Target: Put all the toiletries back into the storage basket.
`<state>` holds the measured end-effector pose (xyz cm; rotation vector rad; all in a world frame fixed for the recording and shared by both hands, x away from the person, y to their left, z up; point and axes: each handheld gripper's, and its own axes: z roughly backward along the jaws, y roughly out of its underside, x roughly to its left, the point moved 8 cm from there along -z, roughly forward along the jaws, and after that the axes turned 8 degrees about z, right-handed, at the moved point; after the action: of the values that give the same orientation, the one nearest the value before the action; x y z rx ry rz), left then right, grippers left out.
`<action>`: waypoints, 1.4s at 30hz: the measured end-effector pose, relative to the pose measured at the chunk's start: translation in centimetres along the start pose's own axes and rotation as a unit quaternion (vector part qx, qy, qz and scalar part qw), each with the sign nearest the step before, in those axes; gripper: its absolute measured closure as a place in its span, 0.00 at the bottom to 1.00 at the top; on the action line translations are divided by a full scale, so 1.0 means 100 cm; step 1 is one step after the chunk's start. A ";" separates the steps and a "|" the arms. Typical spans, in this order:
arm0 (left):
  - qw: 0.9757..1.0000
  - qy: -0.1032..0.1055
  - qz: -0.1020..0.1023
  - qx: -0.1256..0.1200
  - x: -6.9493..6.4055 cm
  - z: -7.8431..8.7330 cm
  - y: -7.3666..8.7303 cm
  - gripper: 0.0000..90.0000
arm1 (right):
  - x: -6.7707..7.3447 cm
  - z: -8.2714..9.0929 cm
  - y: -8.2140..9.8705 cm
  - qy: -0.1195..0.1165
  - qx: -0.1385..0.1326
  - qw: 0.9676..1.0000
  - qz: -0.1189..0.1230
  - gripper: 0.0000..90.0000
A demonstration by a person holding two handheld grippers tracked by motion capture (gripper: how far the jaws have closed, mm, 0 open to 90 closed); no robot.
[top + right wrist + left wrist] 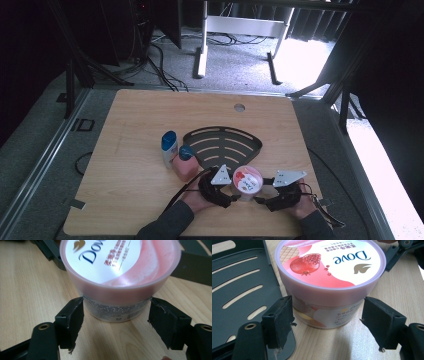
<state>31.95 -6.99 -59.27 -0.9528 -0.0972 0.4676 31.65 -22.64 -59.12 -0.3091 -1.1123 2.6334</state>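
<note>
Here, in the high view, the wooden bench (135,200) carries, from left to right, a white bottle with a blue cap (169,148), a squat pink bottle with a blue cap (185,164), a black slotted fan-shaped tray (225,142) and the Dove jar (247,181) near the front edge. The left gripper (231,196) and the right gripper (260,197) flank that jar, each with a grey three-cornered plate on top.

The left gripper view alone brings out the jar's lid print: a pomegranate, a waffle pattern, a gold bird mark and "Dove" in blue, seen upside down, with small characters too fine to read. The Dove jar (329,272) has a smooth pink plastic lid and a clear wall; the tray (239,282) lies just beside it. The left gripper (327,317) has its jaws wide on either side of the jar's wall, the left one seemingly at it, the right one apart.

The right gripper view gives the opposite side of the Dove jar (120,272): "Dove", red characters and fine grey print on the wall. The right gripper (116,315) likewise has its jaws spread wide either side of the wall below the lid, not pressing on it
</note>
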 end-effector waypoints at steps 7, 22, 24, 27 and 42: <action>1.000 -0.003 -0.006 -0.009 0.000 0.003 -0.003 0.29 | -0.001 0.005 -0.006 0.002 -0.018 1.000 0.000 0.31; 1.000 -0.008 -0.008 0.000 -0.001 0.006 -0.001 0.29 | 0.002 0.005 -0.010 0.009 -0.005 1.000 0.007 0.31; 1.000 -0.009 -0.010 0.001 -0.002 0.006 -0.002 0.29 | 0.003 0.006 -0.011 0.010 -0.003 1.000 0.010 0.31; 1.000 -0.011 -0.012 0.003 -0.002 0.007 -0.001 0.29 | 0.003 0.006 -0.011 0.012 -0.001 1.000 0.013 0.32; 1.000 -0.013 -0.009 0.000 -0.003 0.011 -0.007 0.29 | 0.003 0.011 -0.016 0.016 -0.014 1.000 0.017 0.31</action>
<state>31.57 -6.65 -57.99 -0.9451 -0.1301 0.4638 31.32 -22.19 -57.22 -0.3778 -1.1430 2.6347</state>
